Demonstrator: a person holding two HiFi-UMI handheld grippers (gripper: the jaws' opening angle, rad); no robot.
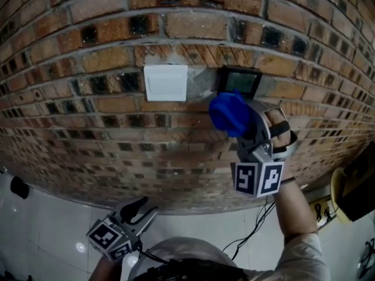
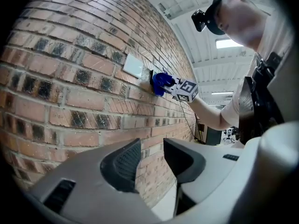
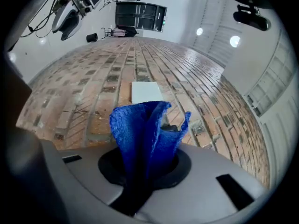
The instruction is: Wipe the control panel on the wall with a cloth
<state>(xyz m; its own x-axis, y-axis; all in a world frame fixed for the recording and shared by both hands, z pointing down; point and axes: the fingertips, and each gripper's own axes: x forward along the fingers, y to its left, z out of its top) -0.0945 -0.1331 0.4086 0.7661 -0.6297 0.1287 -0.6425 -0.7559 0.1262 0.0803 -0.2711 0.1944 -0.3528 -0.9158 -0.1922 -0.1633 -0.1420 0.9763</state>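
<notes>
Clamping a bunched blue microfibre cloth (image 1: 228, 111) between its closed jaws, the right gripper (image 3: 145, 169) is raised to the brick wall (image 1: 88, 127); the cloth's folds stand up out of the jaws, just below the lower left corner of the dark control panel (image 1: 239, 81); whether cloth and panel touch I cannot tell; the panel's small screen faces out, and a white wall plate (image 1: 166, 82) sits on the bricks just to its left; the person's hand (image 1: 282, 132) holds the right gripper under a strap; the left gripper (image 2: 152, 164) hangs low, well apart from the panel, its jaws parted by a narrow gap with nothing between them, pointing along the wall.
</notes>
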